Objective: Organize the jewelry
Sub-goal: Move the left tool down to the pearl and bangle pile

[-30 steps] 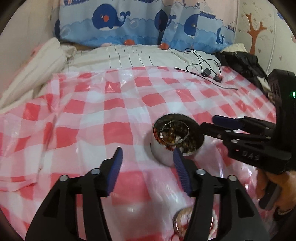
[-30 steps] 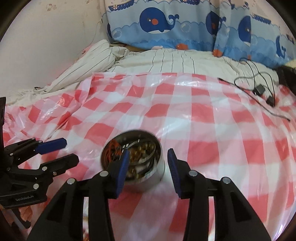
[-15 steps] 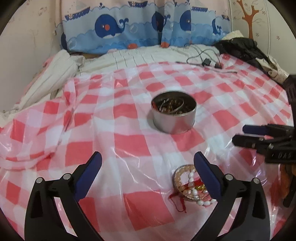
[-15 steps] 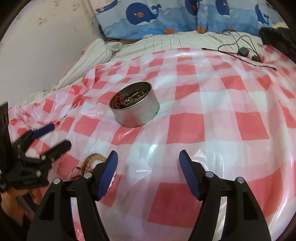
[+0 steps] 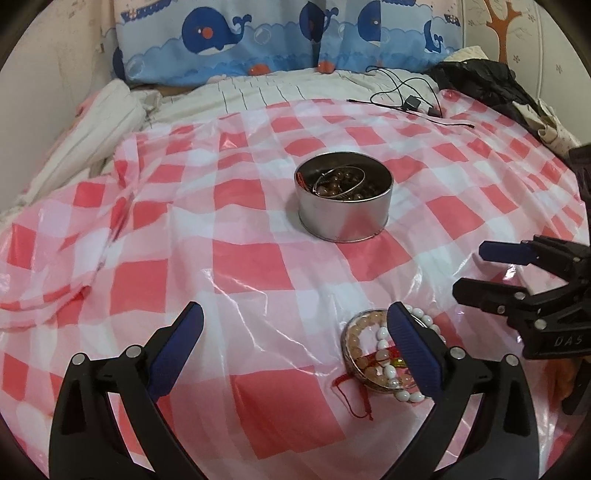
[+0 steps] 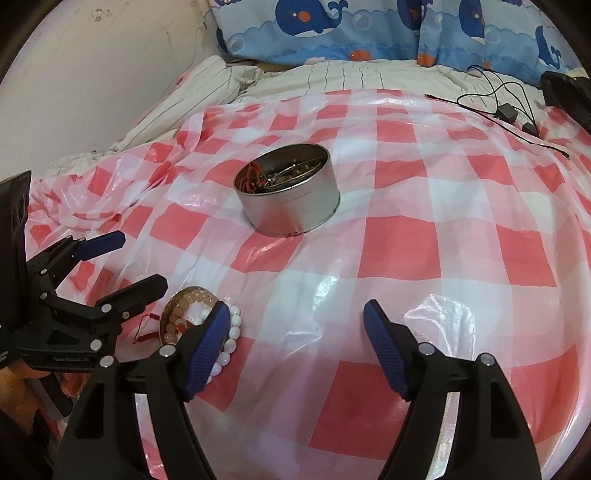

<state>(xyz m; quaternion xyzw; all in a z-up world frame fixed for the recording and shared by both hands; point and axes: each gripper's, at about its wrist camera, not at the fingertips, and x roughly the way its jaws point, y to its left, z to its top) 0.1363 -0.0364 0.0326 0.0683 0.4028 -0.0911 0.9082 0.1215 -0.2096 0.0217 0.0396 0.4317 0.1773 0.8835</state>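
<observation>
Red-and-white checked plastic sheet (image 5: 155, 266), glossy. Plain silver round metal tin (image 5: 345, 218) with brown beads and a red cord inside. White bead bracelet (image 6: 231, 338) and peach-orange bead bracelet (image 5: 356, 341) with red string. Blue pillow with dark-blue whale print (image 5: 221, 48). White bedding with thin dark stripes (image 6: 332, 75). Black cable (image 5: 402, 92).

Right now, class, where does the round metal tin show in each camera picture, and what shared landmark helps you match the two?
Left wrist view: the tin sits just above and right of centre, on the checked cloth.
Right wrist view: the tin sits above centre, at about mid-width.
Shared landmark: the whale-print pillow along the top.
</observation>
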